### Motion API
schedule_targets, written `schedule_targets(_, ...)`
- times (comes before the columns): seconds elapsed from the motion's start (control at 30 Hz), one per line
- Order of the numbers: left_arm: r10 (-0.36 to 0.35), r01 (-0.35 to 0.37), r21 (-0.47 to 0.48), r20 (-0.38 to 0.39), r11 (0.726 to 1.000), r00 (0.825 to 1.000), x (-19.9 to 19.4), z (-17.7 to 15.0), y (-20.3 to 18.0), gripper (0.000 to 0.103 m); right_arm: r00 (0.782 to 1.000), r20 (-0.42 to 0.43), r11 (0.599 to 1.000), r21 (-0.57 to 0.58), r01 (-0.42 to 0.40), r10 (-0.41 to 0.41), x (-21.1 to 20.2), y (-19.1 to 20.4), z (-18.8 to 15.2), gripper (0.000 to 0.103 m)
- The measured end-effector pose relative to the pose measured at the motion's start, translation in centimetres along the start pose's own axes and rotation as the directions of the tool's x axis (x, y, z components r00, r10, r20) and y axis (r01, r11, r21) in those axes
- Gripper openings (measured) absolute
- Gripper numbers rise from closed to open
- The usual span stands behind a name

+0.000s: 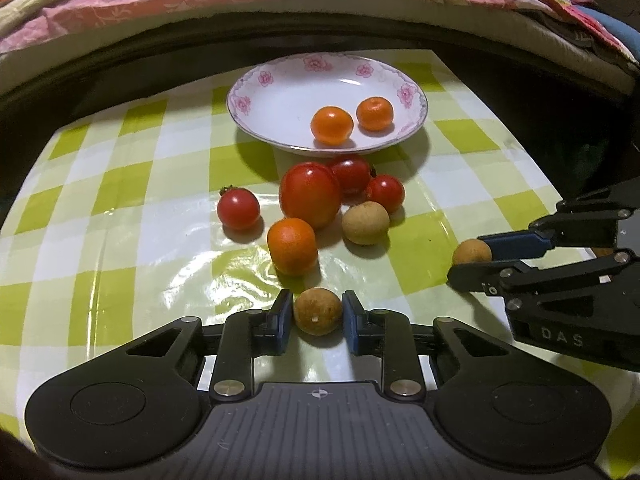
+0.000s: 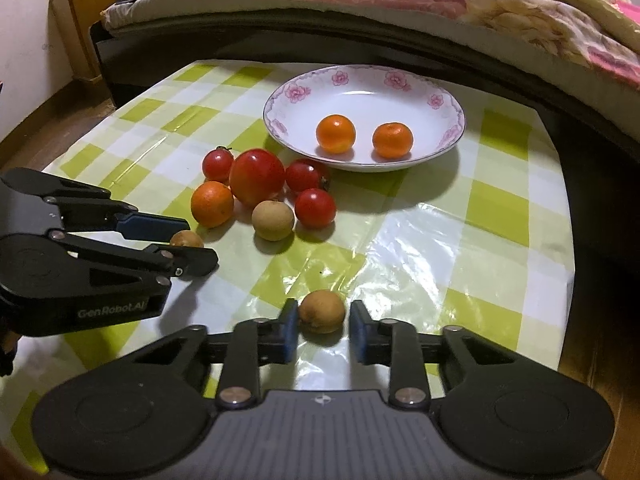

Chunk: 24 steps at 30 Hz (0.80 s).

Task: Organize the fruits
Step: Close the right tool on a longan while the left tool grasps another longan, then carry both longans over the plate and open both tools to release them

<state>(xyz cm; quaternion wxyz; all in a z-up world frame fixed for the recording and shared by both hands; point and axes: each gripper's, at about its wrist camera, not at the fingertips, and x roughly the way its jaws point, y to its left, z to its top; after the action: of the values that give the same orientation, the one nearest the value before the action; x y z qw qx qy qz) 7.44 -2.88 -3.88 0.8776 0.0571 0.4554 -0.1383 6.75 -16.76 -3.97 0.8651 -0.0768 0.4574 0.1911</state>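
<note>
Left claw (image 1: 318,312) clamps a brown longan (image 1: 318,311); right claw (image 2: 324,318) brackets another longan (image 2: 321,312), one pad touching, slightly released.

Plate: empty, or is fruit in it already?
Not empty. Two oranges lie in the plate; the tomatoes, longans and a third orange are on the table.
</note>
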Motion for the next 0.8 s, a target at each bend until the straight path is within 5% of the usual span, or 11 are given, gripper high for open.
schedule_targets(0.8,0.002,-0.003,0.031,0.013,1.0,1.0,-0.36,-0.71,-0.31,0.041,1.0,-0.007,1.0,-0.016,0.007,-0.007,0.12,0.23,-0.03,0.029)
